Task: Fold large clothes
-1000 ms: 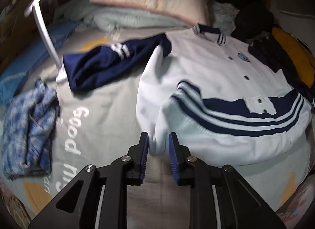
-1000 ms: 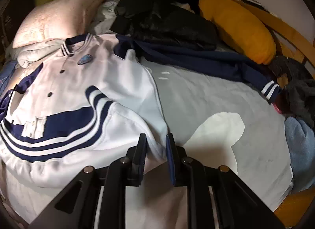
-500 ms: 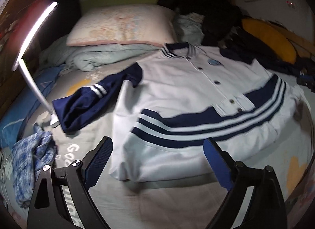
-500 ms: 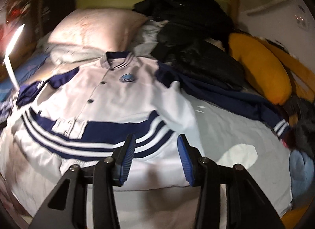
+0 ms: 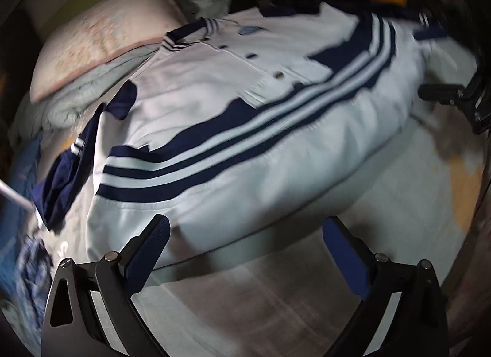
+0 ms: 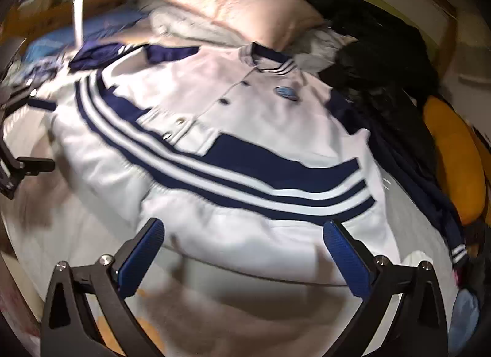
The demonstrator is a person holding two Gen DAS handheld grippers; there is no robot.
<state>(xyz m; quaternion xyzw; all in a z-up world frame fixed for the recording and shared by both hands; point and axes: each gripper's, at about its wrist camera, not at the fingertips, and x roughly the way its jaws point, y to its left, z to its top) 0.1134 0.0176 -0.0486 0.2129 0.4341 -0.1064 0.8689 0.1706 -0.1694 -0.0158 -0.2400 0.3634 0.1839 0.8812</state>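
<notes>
bed sheet [image 5: 276,289] – jacket [image 5: 245,142] hem just beyond both opening claws, unheld

A white jacket [image 5: 233,129] is banded with navy stripes at the frame's centre. A pale pink pillow [image 6: 236,4] and an orange cushion [image 6: 454,160] are seen.

White jacket [image 5: 245,129] with navy stripes and sleeves, spread front-up on bed, buttoned, hem nearest
</notes>
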